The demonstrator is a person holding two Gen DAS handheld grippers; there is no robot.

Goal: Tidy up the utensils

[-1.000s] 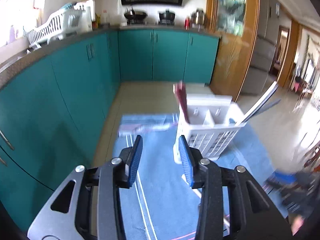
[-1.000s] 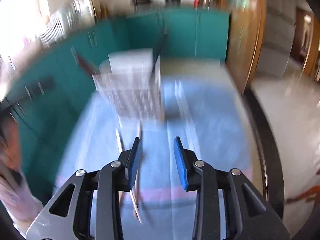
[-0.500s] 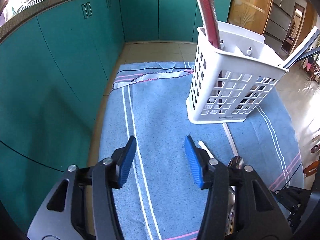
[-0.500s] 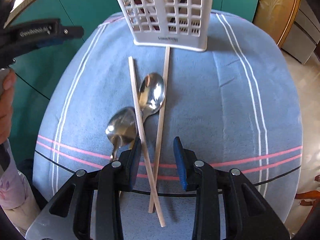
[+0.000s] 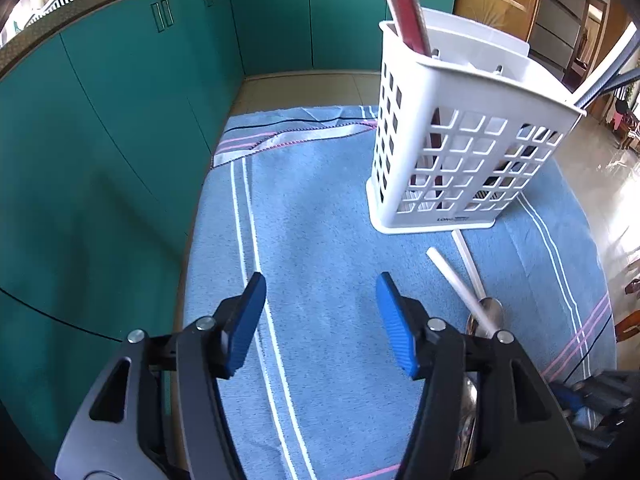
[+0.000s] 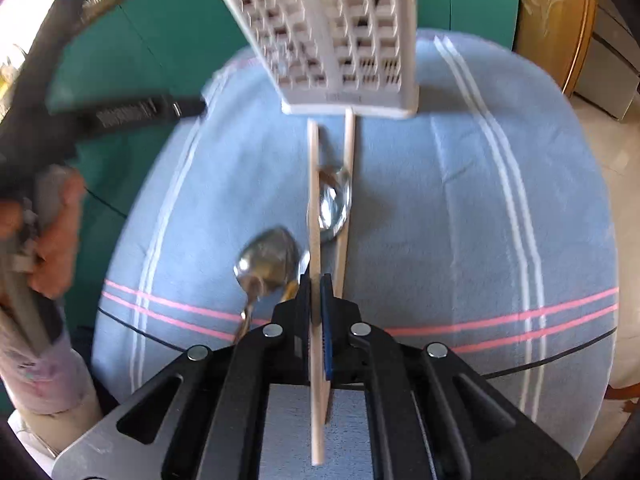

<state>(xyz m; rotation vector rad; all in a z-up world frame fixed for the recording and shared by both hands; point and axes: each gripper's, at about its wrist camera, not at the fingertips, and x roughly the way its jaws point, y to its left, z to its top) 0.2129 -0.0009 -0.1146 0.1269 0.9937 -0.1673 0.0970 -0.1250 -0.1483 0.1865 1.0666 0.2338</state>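
A white slotted utensil caddy (image 5: pixel 460 160) stands on a blue striped cloth (image 5: pixel 320 240) and holds a red-handled utensil (image 5: pixel 404 4); it also shows in the right wrist view (image 6: pixel 340 40). My right gripper (image 6: pixel 315 292) is shut on a wooden chopstick (image 6: pixel 314 200) that points toward the caddy. A second chopstick (image 6: pixel 346 208) and two metal spoons (image 6: pixel 334 208) (image 6: pixel 266 260) lie beside it. My left gripper (image 5: pixel 320 316) is open and empty over bare cloth, left of the chopsticks (image 5: pixel 460 284).
Teal cabinets (image 5: pixel 120 120) run along the left and back. The cloth-covered table ends at a rounded edge (image 6: pixel 560 360). The left gripper's body and the hand holding it (image 6: pixel 52 240) are at the left of the right wrist view.
My right gripper has closed on the left chopstick, having been open half a second ago. My left gripper has opened wider and stayed over the cloth.
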